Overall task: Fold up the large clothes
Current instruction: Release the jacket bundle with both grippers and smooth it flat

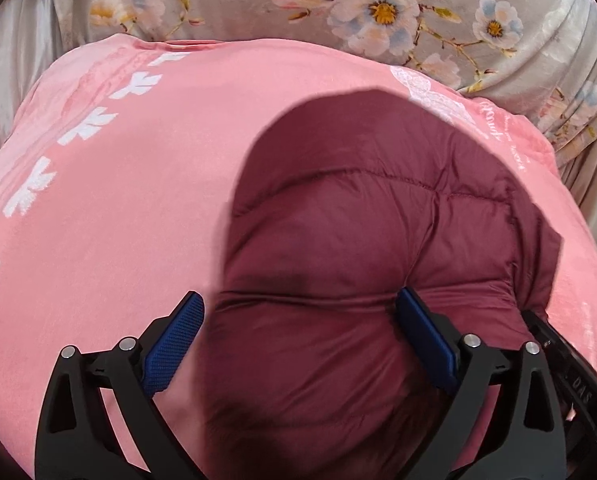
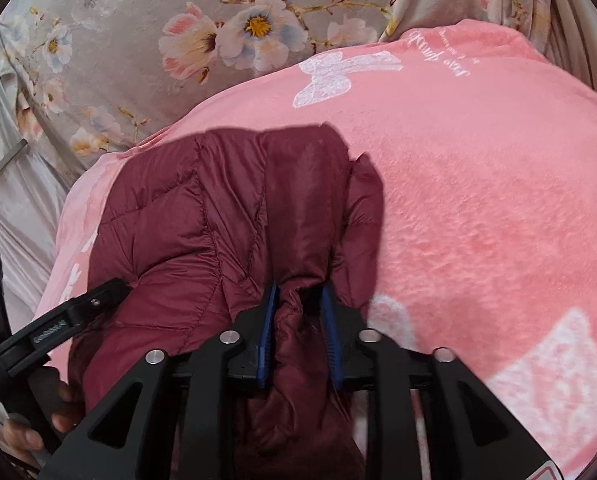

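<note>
A maroon quilted puffer jacket point(image 1: 362, 232) lies bunched on a pink blanket point(image 1: 130, 200). My left gripper point(image 1: 298, 304) is open, its blue pads point(image 1: 178, 332) spread wide to either side of a puffy fold of the jacket. In the right wrist view the jacket point(image 2: 186, 232) fills the lower left. My right gripper point(image 2: 300, 296) is shut on a bunched ridge of the jacket, the blue pads point(image 2: 268, 320) pressing it from both sides. The left gripper's black body point(image 2: 58, 320) and the hand holding it show at the left edge.
The pink blanket point(image 2: 478, 200) with white butterfly prints covers the bed. Behind it lies a grey floral sheet point(image 1: 378, 8), which also shows in the right wrist view point(image 2: 158, 32). Pale satin fabric point(image 2: 18, 208) hangs at the left.
</note>
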Tool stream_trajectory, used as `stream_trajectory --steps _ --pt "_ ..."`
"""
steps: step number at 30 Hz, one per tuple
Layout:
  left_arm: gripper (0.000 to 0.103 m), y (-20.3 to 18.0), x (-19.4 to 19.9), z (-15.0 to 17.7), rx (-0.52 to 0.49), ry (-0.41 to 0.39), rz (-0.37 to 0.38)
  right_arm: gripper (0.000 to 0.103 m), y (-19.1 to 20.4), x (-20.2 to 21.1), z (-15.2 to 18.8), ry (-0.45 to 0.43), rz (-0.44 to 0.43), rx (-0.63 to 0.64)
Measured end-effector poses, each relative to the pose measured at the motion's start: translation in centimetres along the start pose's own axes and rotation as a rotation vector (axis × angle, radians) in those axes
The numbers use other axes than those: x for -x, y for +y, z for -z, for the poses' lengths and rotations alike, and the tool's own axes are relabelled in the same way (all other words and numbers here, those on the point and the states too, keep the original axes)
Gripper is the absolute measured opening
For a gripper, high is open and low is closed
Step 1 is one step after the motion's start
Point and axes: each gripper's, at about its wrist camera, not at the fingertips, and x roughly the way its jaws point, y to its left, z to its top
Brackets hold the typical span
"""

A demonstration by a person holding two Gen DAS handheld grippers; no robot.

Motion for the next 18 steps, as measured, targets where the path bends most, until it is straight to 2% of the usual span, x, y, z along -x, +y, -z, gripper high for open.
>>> stream_trajectory --steps 2,4,6,8,10,13,14,16,18 --pt "0.094 0.9 2.0 -1.1 0.011 -0.037 0.024 0.034 0.0 2.2 -1.3 -0.057 0.0 -0.023" --pt "0.094 1.3 3.5 -3.2 0.019 -0.081 0.012 0.044 0.3 3.8 -3.5 -0.1 -0.02 -0.071" --pt "0.094 1.3 3.7 -5.5 0.025 -0.098 -0.015 0.044 0.8 3.8 -5.5 -0.1 -0.037 -0.108" --pt "0.094 0.9 2.9 -7.3 0.023 -0.096 -0.044 0.044 2.0 2.9 -7.5 -0.095 -0.016 -0.126" --pt "0.094 0.3 1.1 -8.8 0.02 -0.061 -0.088 0.044 3.1 1.6 -8.6 -0.091 0.016 -0.121" --pt "0.094 -0.7 -1.6 -9.7 0.009 -0.015 -0.112 0.044 3.6 -1.4 -9.0 -0.05 0.048 -0.101" --pt "0.094 -1.1 -2.3 -9.9 -0.004 -0.007 -0.116 0.044 3.6 -2.6 -8.7 -0.032 0.084 -0.081" --pt "0.094 -2.1 -3.9 -9.6 -0.021 -0.004 -0.129 0.037 2.9 -4.7 -7.7 0.006 0.14 -0.06" --pt "0.094 -2.7 -5.0 -9.3 -0.027 0.014 -0.109 0.036 1.6 -5.6 -6.6 0.021 0.13 -0.082"
